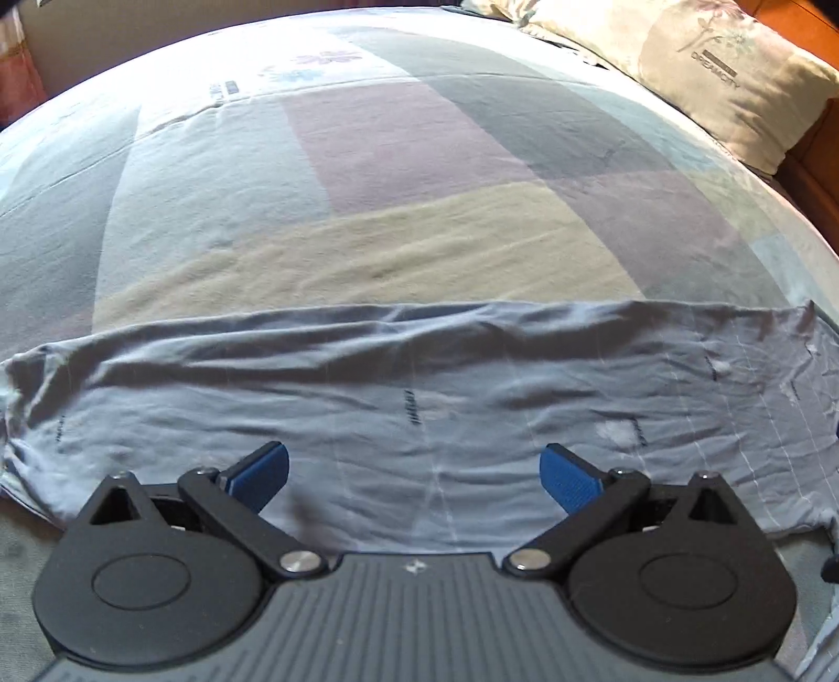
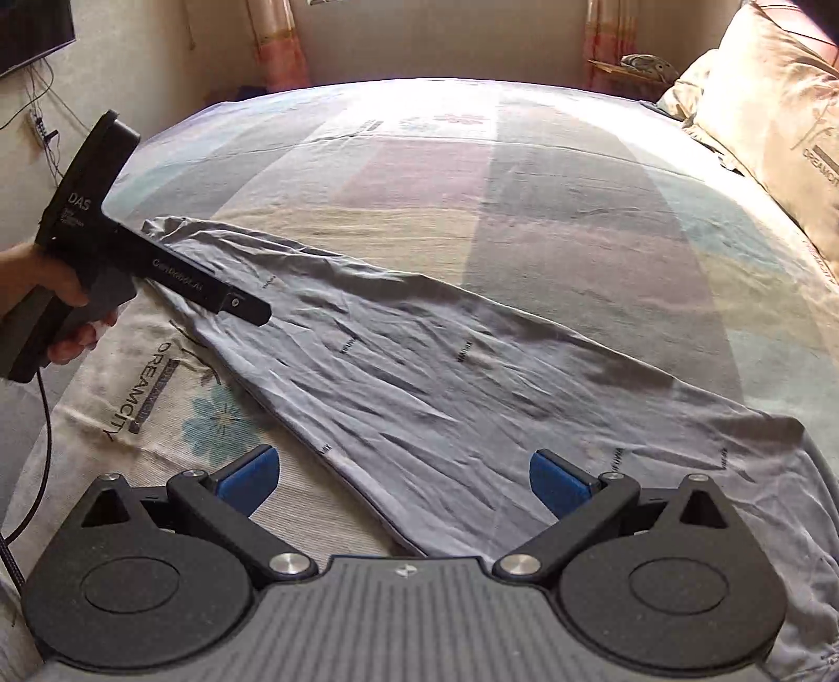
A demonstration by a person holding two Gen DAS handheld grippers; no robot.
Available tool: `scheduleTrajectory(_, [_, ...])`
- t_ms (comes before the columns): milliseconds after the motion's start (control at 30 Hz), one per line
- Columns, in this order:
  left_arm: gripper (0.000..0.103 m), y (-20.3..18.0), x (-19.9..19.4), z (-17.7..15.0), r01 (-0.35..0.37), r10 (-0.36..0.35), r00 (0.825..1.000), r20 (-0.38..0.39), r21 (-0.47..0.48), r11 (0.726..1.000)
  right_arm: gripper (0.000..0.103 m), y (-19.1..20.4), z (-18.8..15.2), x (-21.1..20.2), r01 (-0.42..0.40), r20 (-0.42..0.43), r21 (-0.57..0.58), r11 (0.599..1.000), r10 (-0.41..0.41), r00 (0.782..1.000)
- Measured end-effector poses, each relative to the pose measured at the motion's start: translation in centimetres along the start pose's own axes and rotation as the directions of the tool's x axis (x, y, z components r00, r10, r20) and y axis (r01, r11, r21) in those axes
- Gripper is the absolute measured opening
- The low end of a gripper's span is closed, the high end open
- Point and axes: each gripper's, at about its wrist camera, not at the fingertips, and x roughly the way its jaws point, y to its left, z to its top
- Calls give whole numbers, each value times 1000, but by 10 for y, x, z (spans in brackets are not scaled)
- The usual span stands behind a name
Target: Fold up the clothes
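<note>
A grey garment (image 2: 445, 367) lies spread flat and creased on the bed (image 2: 550, 220). In the right wrist view it runs as a long band from 10 o'clock down to 4 o'clock; small dark marks dot the cloth. In the left wrist view the same garment (image 1: 419, 398) stretches straight across from 9 o'clock to 3 o'clock, its far edge a slightly wavy line against the patchwork sheet.

The right gripper (image 2: 401, 475) hovers above the garment's near edge, its blue-padded fingers (image 2: 558, 480) spread wide and holding nothing. The cloth edge passes between them; the left pad sits over a cream patch of bedding printed with a blue flower (image 2: 220, 419).

The left gripper (image 1: 414, 472) is likewise wide open, with both blue fingers (image 1: 262, 472) over the garment and nothing clamped. Whether the pads touch the cloth cannot be told. From the right wrist view this gripper shows at 9 o'clock as a black body, held by a hand (image 2: 50, 294), its tip above the garment's far end. A cable (image 2: 44, 419) hangs from its handle.

A cream pillow (image 1: 734, 78) sits at 1 o'clock in the left view, and at 2 o'clock in the right view. Curtains (image 2: 278, 42) hang at 11 o'clock beyond the bed.
</note>
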Motion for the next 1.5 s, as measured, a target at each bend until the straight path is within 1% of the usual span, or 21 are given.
scheduleTrajectory(167, [101,57,-3,-3,34,-28,999,38,-154,988,103,18,15,22,-40,-5,-67,997,40,999])
scheduleTrajectory(267, [101,81,-13,-8,30,-22,999,41,-211,977,103,20,19,31,-48,-20,-72,996,47,999])
scheduleTrajectory(300, [101,88,-15,-9,18,-9,999,42,-215,976,103,21,20,33,-51,-25,-73,996,49,998])
scheduleTrajectory(367, [101,109,-18,-12,-34,43,998,35,-229,973,103,22,21,38,-56,-37,-80,995,54,998])
scheduleTrajectory(467, [101,141,-19,-15,-98,111,993,29,-288,953,103,27,22,45,-68,-59,-101,993,62,996])
scheduleTrajectory(500, [101,152,-19,-16,-110,124,992,23,-311,944,103,28,22,48,-72,-66,-109,991,65,996])
scheduleTrajectory(533, [101,162,-18,-17,-82,99,995,34,-324,942,103,29,23,50,-74,-73,-116,991,65,995])
scheduleTrajectory(633, [101,164,-15,-10,-78,87,996,19,-277,958,103,33,25,57,-79,-89,-126,989,68,994])
scheduleTrajectory(667, [101,161,-15,-8,-84,92,996,16,-277,957,103,33,26,59,-80,-92,-128,989,69,993])
scheduleTrajectory(767, [101,160,-23,-2,-44,67,996,63,-313,949,103,36,29,62,-85,-91,-125,989,73,993])
scheduleTrajectory(800, [101,158,-25,1,-42,68,994,82,-293,955,103,37,30,63,-87,-92,-124,989,75,993])
scheduleTrajectory(867, [101,162,-20,9,-70,95,992,85,-266,962,103,40,30,67,-91,-102,-129,988,78,992])
scheduleTrajectory(933, [101,173,-10,11,-97,116,992,50,-283,954,103,42,31,70,-98,-110,-138,986,84,990])
scheduleTrajectory(1033, [101,183,-7,7,-158,172,985,28,-266,951,103,44,31,73,-105,-119,-146,984,88,989])
scheduleTrajectory(1167, [101,182,-12,10,-180,185,983,-1,-236,955,103,39,30,77,-98,-135,-129,987,80,988])
scheduleTrajectory(1200, [100,179,-14,13,-187,193,981,2,-237,953,103,37,29,79,-91,-141,-126,988,73,987])
scheduleTrajectory(1267, [100,168,-23,19,-175,189,981,39,-231,957,103,34,30,79,-81,-132,-121,989,65,989])
scheduleTrajectory(1300, [100,158,-29,23,-154,171,983,70,-210,966,103,33,31,79,-78,-125,-118,990,63,990])
scheduleTrajectory(1367, [100,131,-33,31,-96,110,990,88,-144,985,103,33,35,78,-76,-107,-108,991,65,992])
scheduleTrajectory(1433, [101,111,-21,34,-24,32,997,69,-112,993,103,33,41,81,-80,-91,-108,991,71,993])
scheduleTrajectory(1500, [101,91,-9,38,48,-45,998,47,-81,996,103,35,48,86,-83,-77,-117,990,74,994])
